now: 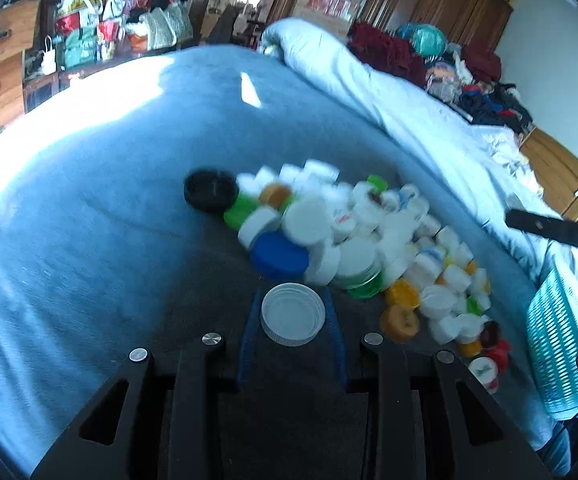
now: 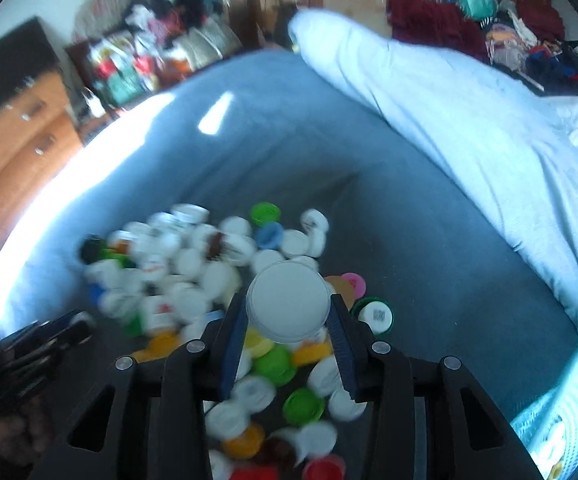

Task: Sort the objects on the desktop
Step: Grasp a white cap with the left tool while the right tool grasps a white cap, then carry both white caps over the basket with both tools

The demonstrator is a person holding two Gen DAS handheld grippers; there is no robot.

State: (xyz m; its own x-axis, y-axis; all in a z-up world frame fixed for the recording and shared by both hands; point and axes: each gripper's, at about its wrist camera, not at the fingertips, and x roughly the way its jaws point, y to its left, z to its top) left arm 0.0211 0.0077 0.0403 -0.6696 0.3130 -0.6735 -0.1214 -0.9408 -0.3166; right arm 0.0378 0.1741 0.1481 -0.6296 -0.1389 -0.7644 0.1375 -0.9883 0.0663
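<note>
We see the left claw [image 1: 293,316] closed on a white ribbed lid [image 1: 293,314], open side up, with a blue pad [image 1: 249,328] pressing each side of its rim. The lid sits at the near edge of the pile of caps [image 1: 369,240], just in front of a blue cap [image 1: 279,256] and a green-rimmed lid [image 1: 363,280]. A black cap [image 1: 210,191] marks the pile's far left corner; beyond and left of it the blue bedsheet [image 1: 109,200] lies bare and sunlit, with plenty of room. To the right, the pile runs close to the rolled pale quilt [image 1: 389,92], and a turquoise basket [image 1: 557,344] stands past the pile's near right end.

In the right wrist view, the right claw [image 2: 289,312] grips a white flat-topped lid [image 2: 288,306], smooth side up, between its blue pads [image 2: 233,344], held above the heap of caps [image 2: 177,264]. A green cap with a white label [image 2: 375,314] lies just right of the claw, and a pink cap [image 2: 353,282] beside it. Right of these the dark sheet [image 2: 449,280] is bare up to the quilt [image 2: 469,120]. The left claw's dark frame [image 2: 41,340] shows at the left edge, blurred.
</note>
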